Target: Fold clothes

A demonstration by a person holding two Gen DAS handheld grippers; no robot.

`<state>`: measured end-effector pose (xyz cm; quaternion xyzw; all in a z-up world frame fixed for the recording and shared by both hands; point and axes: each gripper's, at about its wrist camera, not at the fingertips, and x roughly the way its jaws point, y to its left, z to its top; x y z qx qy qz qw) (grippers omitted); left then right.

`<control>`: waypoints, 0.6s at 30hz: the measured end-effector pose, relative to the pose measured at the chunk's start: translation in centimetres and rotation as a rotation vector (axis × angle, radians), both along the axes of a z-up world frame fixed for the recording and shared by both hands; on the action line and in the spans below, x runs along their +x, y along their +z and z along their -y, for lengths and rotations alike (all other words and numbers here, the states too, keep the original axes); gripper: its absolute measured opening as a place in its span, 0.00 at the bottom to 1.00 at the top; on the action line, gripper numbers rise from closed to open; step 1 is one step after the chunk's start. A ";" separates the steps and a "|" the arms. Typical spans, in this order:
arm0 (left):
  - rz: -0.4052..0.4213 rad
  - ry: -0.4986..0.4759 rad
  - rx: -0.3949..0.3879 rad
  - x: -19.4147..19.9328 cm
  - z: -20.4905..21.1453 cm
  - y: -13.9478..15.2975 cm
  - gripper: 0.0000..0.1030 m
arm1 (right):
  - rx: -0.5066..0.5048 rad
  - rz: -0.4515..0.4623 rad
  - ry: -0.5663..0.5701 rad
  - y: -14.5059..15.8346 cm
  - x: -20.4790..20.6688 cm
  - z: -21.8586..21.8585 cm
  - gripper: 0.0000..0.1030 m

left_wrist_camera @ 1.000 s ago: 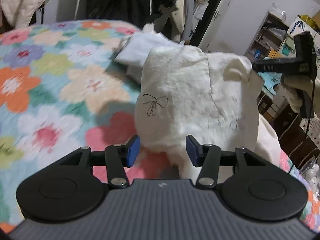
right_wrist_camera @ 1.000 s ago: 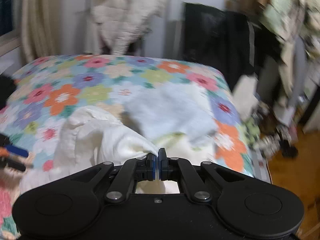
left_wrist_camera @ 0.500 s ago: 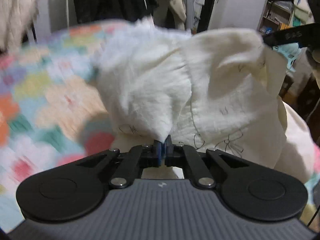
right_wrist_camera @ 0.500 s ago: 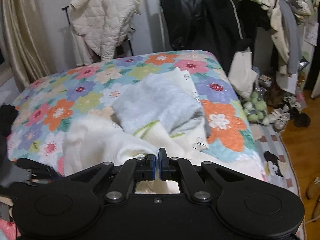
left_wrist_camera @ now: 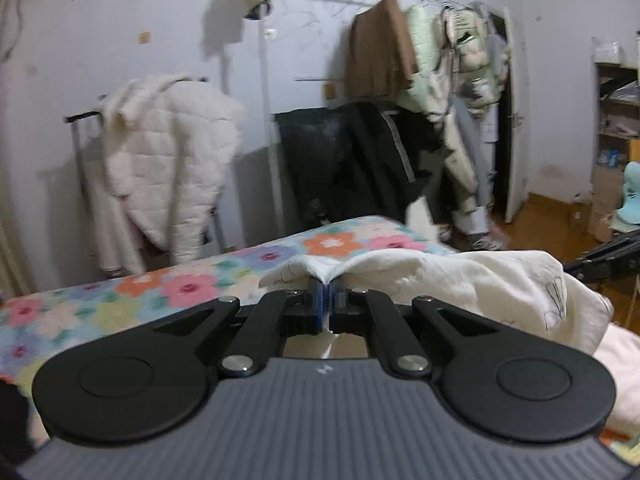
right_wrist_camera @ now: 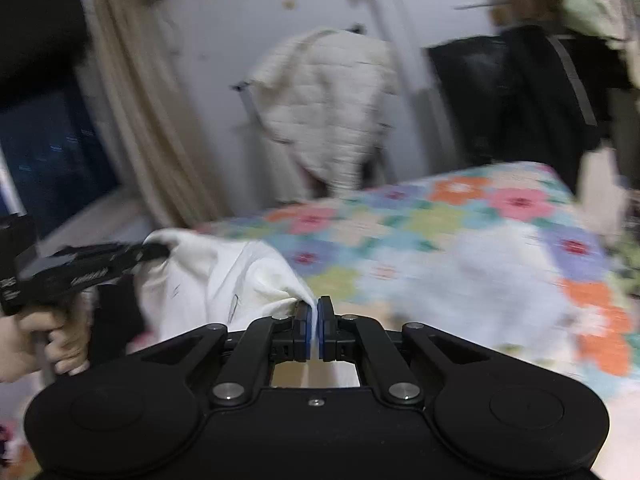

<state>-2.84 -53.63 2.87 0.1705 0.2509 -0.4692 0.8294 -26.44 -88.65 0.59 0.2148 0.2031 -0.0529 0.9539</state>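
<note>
A cream garment with small black bow prints is held up above the floral bedspread. My left gripper is shut on one edge of it. My right gripper is shut on another edge of the same garment, which hangs stretched between the two. In the right wrist view the left gripper shows at the left with the cloth in its tip. In the left wrist view the right gripper's black tip shows at the right edge. The garment's lower part is hidden below both grippers.
A pale blue fluffy garment lies blurred on the bedspread. A quilted cream jacket hangs on a rack behind the bed. Dark and brown clothes hang on a rail. Shelves stand at the right, a curtain at the left.
My left gripper closed on the cream garment, then both grippers lifted it off the bed. Both views now tilt up toward the back wall.
</note>
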 end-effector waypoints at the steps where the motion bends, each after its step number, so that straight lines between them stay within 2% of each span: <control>1: 0.006 0.019 0.010 0.7 -1.1 0.5 0.02 | 0.005 0.018 0.035 0.3 0.6 -0.9 0.02; 5: 0.032 0.093 0.050 3.4 -5.5 2.4 0.02 | -0.009 0.009 0.143 0.3 2.8 -4.1 0.03; 6: -0.010 0.145 0.083 4.7 -6.8 0.6 0.02 | -0.004 -0.014 0.155 -0.4 3.4 -4.7 0.04; 8: -0.112 0.216 0.133 7.0 -9.4 -2.9 0.03 | 0.003 -0.061 0.180 -1.7 4.6 -5.9 0.14; 10: -0.190 0.296 0.184 8.5 -11.5 -6.0 0.03 | -0.056 -0.143 0.226 -3.5 5.6 -7.8 0.18; 11: -0.225 0.309 0.209 8.8 -12.5 -7.3 0.04 | -0.086 -0.184 0.249 -4.5 6.0 -8.7 0.27; 12: -0.236 0.321 0.230 8.7 -13.1 -8.3 0.05 | -0.116 -0.224 0.272 -5.4 6.5 -9.7 0.31; 14: -0.205 0.290 0.283 7.4 -14.0 -9.1 0.06 | -0.224 -0.304 0.342 -7.2 7.0 -12.3 0.35; 16: -0.097 0.229 0.315 5.4 -14.0 -8.7 0.10 | -0.351 -0.361 0.427 -8.9 6.6 -15.2 0.38; 18: -0.025 0.186 0.262 3.9 -15.0 -8.0 0.18 | -0.461 -0.398 0.509 -10.4 5.8 -17.8 0.39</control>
